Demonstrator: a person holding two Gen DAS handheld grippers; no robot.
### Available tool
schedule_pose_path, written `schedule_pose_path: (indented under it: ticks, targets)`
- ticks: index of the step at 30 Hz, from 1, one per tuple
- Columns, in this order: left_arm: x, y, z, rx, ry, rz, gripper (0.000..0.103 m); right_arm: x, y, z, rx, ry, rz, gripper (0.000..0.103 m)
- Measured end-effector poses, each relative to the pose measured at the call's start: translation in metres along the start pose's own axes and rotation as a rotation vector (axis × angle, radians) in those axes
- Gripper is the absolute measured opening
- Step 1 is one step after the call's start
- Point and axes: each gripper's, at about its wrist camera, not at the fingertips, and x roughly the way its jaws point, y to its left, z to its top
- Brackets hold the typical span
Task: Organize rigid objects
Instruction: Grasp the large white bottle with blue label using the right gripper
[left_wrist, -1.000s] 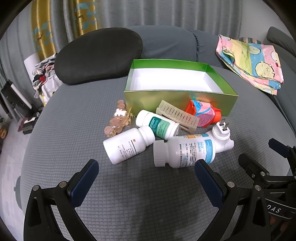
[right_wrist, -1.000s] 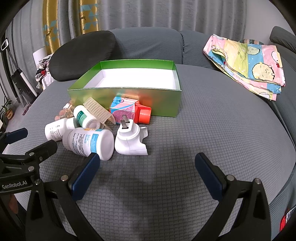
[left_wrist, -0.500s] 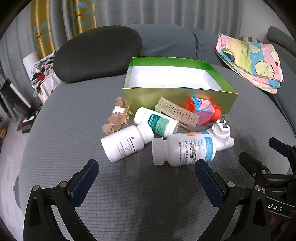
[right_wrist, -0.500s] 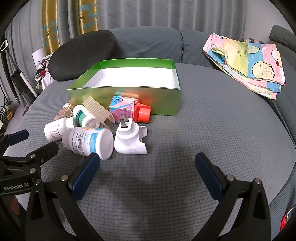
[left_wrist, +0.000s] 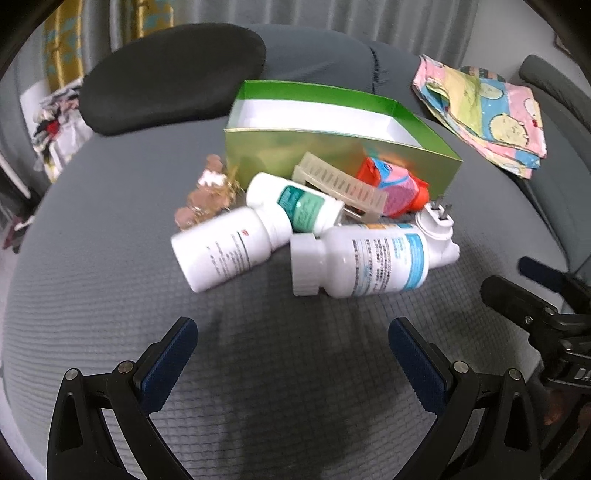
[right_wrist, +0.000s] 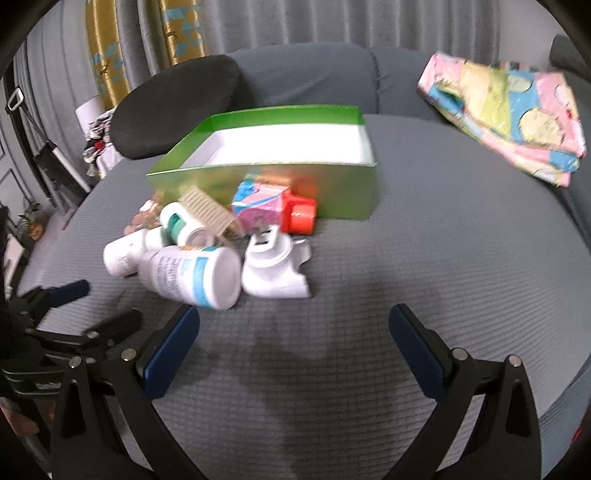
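A: Status? Both claws idle?

B: Yes. Left claw spread wide, holding nothing. Right claw same, wide and empty. Both hang low over the sofa seat, short of the pile.

A: Where's the pile?

B: In the left wrist view, 12 o'clock from the left claw, just in front of the green box, which looks empty. Big bottle with blue label nearest, lying on its side. Plain white bottle at 11 o'clock, touching it. Green-label bottle behind both. Comb leans over that one. Plug adapter touches the big bottle's base. Pink carton with orange cap sits against the box wall.

A: Handling?

B: Bottles likely light, stiff, smooth plastic. Round, so they may roll or squirt out. I'd pinch across the body mid-length, not the cap. Big one looks within the claw's spread.

A: Others?

B: The comb looks thin and could flex; take the spine. The adapter is chunky; grab the body, avoid the prongs. The carton may dent; go gently.
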Motion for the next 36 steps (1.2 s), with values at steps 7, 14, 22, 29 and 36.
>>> schedule_pose_path:
  ticks: [7, 14, 22, 29, 36]
  targets:
    - [0.007, 0.005, 0.001, 0.007, 0.003, -0.16, 0.103, 0.022, 0.008, -0.001, 0.081, 0.077, 0.199, 0.093]
    - [0.019, 0.004, 0.009, 0.01, 0.01, -0.261, 0.098, 0.047, 0.023, 0.004, 0.113, 0.125, 0.299, 0.085]
    - [0.037, -0.002, 0.023, 0.04, 0.018, -0.287, 0.077, 0.071, 0.031, 0.012, 0.128, 0.164, 0.348, 0.069]
    - [0.046, 0.0, 0.028, 0.058, 0.013, -0.287, 0.074, 0.084, 0.034, 0.019, 0.134, 0.19, 0.337, 0.062]
    - [0.037, -0.007, 0.027, 0.095, -0.022, -0.229, 0.074, 0.075, 0.036, 0.02, 0.09, 0.133, 0.309, 0.05]
